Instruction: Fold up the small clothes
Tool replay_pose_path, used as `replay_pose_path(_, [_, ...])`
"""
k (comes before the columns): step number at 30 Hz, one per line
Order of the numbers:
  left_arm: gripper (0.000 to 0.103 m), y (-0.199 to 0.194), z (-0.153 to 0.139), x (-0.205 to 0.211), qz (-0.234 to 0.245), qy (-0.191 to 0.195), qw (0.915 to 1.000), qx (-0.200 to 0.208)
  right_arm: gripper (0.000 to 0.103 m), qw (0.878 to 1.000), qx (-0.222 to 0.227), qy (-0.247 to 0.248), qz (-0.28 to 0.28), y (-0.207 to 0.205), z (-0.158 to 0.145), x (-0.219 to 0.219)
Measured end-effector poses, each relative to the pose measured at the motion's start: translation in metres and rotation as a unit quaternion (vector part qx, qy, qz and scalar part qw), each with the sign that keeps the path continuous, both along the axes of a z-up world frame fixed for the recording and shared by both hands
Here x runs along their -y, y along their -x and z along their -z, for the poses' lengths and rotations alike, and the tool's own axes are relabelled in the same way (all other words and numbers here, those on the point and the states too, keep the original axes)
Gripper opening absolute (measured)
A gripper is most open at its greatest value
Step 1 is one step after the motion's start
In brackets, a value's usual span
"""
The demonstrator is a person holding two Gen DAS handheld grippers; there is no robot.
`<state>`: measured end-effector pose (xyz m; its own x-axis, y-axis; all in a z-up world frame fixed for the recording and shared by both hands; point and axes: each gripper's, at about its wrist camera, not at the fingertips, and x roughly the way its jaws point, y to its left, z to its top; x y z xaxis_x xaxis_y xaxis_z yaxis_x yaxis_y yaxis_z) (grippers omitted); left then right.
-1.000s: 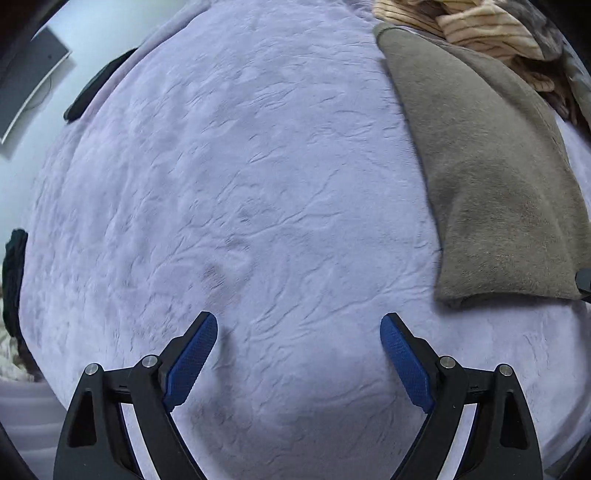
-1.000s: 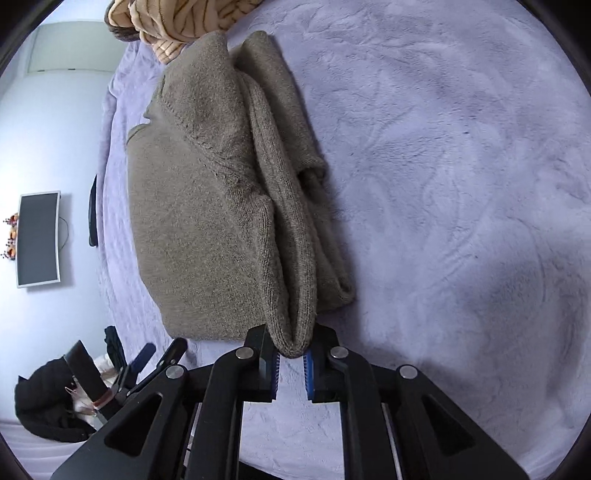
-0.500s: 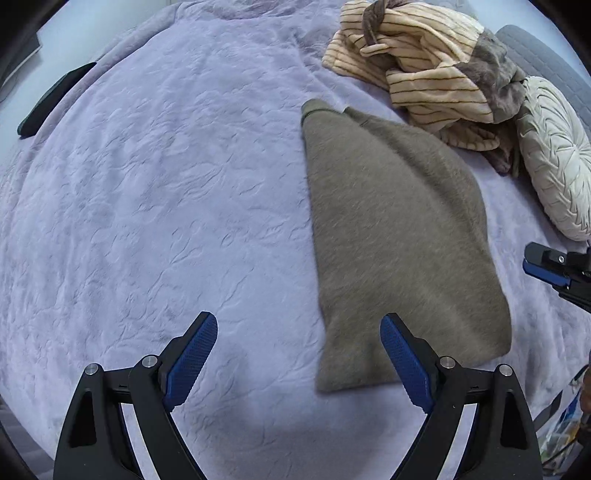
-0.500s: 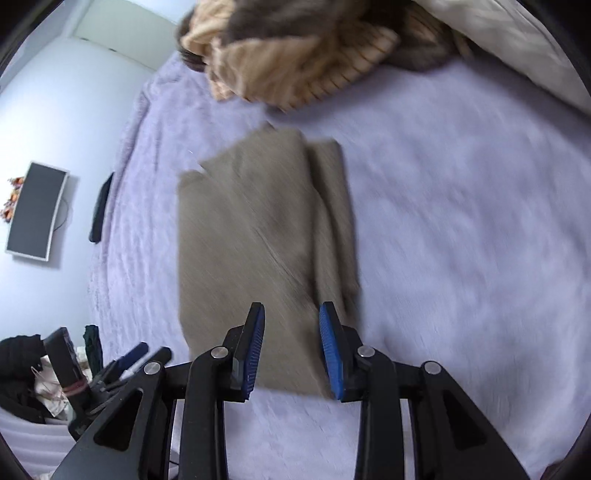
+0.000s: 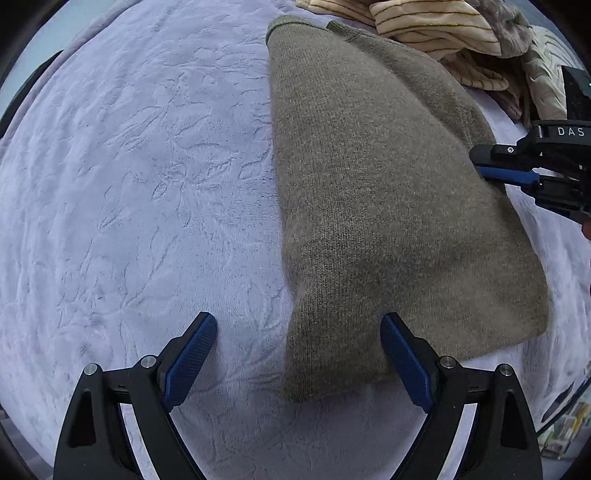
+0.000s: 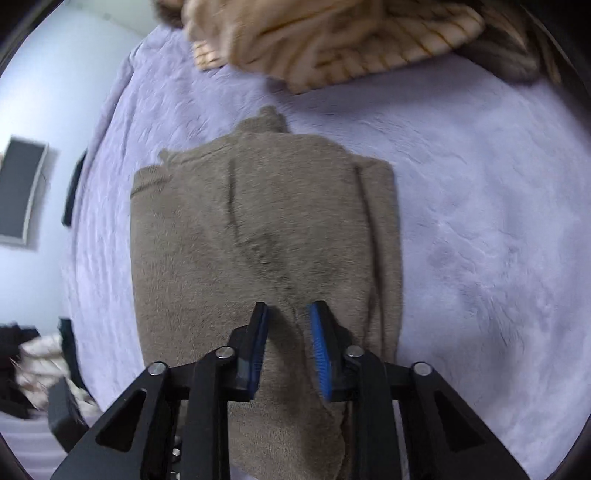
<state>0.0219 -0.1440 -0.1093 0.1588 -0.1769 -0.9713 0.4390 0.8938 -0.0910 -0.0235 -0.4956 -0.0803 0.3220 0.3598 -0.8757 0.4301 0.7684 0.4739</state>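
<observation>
A folded olive-brown knit garment (image 5: pixel 369 184) lies flat on the lavender blanket (image 5: pixel 147 184); in the right wrist view the garment (image 6: pixel 229 243) fills the middle. My left gripper (image 5: pixel 299 354) is wide open and empty, straddling the garment's near left corner just above it. My right gripper (image 6: pixel 288 343) is partly open over the garment's near edge, with cloth showing between the fingers; it holds nothing. It also shows at the right edge of the left wrist view (image 5: pixel 517 173), over the garment's right side.
A striped tan and cream pile of clothes (image 5: pixel 424 26) lies beyond the garment, also in the right wrist view (image 6: pixel 332 37). A cream cushion (image 5: pixel 546 74) sits at far right. A dark monitor (image 6: pixel 18 195) hangs on the left wall.
My right gripper let go of the garment's fold, opened and moved over the flat garment. My left gripper swung right and closer, now straddling the garment's near corner.
</observation>
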Motion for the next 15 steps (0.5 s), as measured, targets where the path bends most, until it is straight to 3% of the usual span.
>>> replay_pose_path(3, [0.091, -0.002, 0.001, 0.000, -0.004, 0.000, 1.0000, -0.007, 0.019, 0.999, 0.004, -0.016, 0.029, 0.016, -0.005, 0.015])
replay_pose_path(5, [0.091, -0.003, 0.001, -0.001, -0.009, 0.001, 0.9999, -0.012, 0.028, 1.000, -0.007, 0.004, 0.024, 0.027, -0.011, 0.018])
replay_pose_path(6, [0.091, -0.004, 0.001, -0.001, -0.011, 0.001, 0.9999, -0.011, 0.040, 0.999, -0.018, 0.017, 0.023, 0.031, -0.012, 0.018])
replay_pose_path(7, [0.091, -0.005, 0.001, -0.002, -0.011, 0.002, 0.9999, -0.011, 0.044, 0.999, -0.029, 0.024, 0.023, 0.036, -0.013, 0.019])
replay_pose_path(15, [0.092, -0.005, 0.003, -0.001, -0.012, -0.003, 0.9998, -0.014, 0.047, 0.998, -0.036, -0.028, 0.038, 0.082, -0.011, 0.029])
